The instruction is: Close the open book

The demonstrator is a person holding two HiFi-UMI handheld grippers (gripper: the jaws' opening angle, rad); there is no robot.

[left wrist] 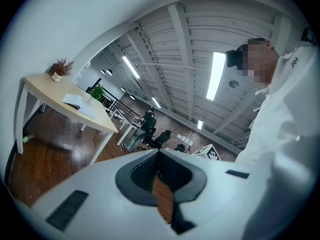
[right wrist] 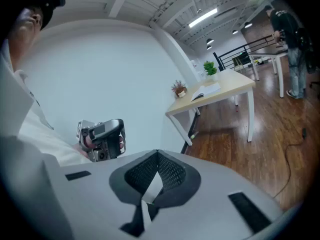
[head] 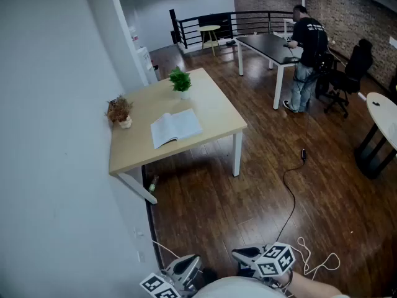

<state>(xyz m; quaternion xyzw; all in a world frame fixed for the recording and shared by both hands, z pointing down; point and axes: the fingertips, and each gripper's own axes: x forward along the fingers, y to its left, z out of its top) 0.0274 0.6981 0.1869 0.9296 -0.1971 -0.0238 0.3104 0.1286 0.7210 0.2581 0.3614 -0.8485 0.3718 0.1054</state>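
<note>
The open book (head: 175,128) lies flat, pages up, near the front of a light wooden table (head: 214,113) standing against the white wall. It also shows far off as the book (left wrist: 79,102) in the left gripper view and the book (right wrist: 206,90) in the right gripper view. Both grippers are far from it, close to my body at the bottom of the head view. My left gripper (head: 180,270) is shut with nothing in it, jaws meeting (left wrist: 159,153). My right gripper (head: 249,256) is likewise shut and empty (right wrist: 157,155).
A green potted plant (head: 180,81) and a dried plant in a small pot (head: 119,111) stand on the table behind the book. A black cable (head: 290,188) trails over the wood floor. A person (head: 307,54) stands at a dark table (head: 267,45) farther back, beside an office chair (head: 350,73).
</note>
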